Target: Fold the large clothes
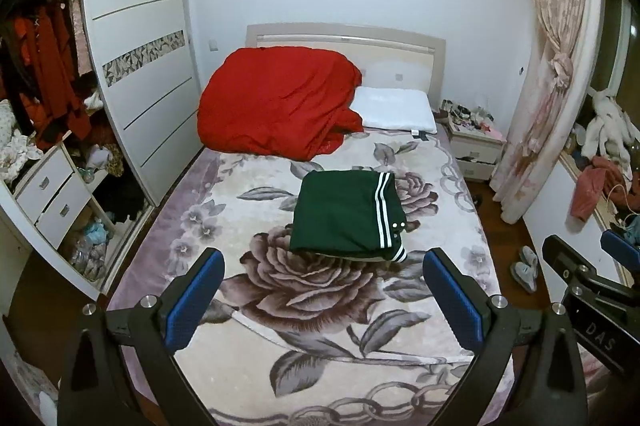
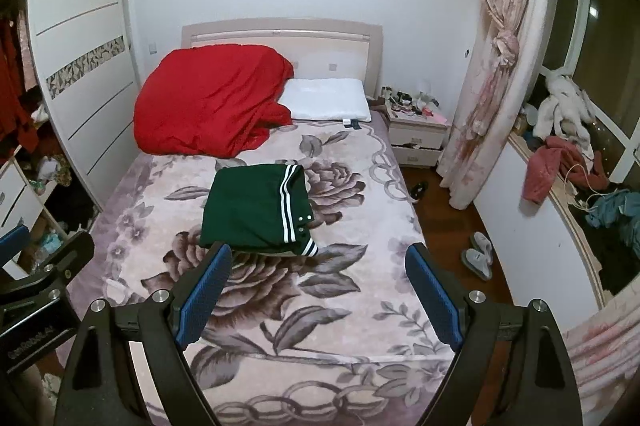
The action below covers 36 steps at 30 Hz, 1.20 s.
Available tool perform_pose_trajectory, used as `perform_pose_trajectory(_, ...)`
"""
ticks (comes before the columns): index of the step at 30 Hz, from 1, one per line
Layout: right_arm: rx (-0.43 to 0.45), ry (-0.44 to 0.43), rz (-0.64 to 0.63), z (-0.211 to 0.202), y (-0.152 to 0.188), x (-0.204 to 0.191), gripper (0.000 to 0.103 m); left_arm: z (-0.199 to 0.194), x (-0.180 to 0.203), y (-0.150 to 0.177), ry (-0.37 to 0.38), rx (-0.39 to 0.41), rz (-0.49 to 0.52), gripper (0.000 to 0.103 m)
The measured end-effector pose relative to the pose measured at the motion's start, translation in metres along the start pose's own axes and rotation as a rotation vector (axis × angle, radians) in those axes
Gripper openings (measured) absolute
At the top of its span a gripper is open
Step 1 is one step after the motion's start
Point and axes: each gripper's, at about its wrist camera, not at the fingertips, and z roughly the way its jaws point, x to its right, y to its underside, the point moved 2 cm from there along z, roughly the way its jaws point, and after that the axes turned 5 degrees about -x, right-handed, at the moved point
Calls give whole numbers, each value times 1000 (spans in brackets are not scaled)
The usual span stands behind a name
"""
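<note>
A dark green garment with white stripes (image 1: pixel 346 216) lies folded into a neat rectangle on the floral bedspread (image 1: pixel 248 210), near the middle of the bed; it also shows in the right wrist view (image 2: pixel 256 210). My left gripper (image 1: pixel 323 260) is open and empty, held above the foot of the bed, short of the garment. My right gripper (image 2: pixel 319 256) is open and empty, held beside the left one; it shows at the right edge of the left wrist view (image 1: pixel 588 246). Neither gripper touches the garment.
A red duvet (image 1: pixel 276 102) is heaped at the head of the bed next to a white pillow (image 1: pixel 396 114). A wardrobe (image 1: pixel 136 46) stands left, a nightstand (image 1: pixel 474 148) and curtain (image 1: pixel 548 86) right. Slippers (image 2: pixel 478 254) lie on the floor right of the bed.
</note>
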Motion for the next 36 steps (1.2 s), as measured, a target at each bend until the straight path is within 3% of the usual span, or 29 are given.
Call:
perform_pose_trajectory(9,7,-6,-3,-15,0,6,96,-11,-3,8,-21,29,-7,102)
perform_pose_trajectory(36,32,-25,2,-41,-1,-3,97,-30,-5,9,-48,79,5,103)
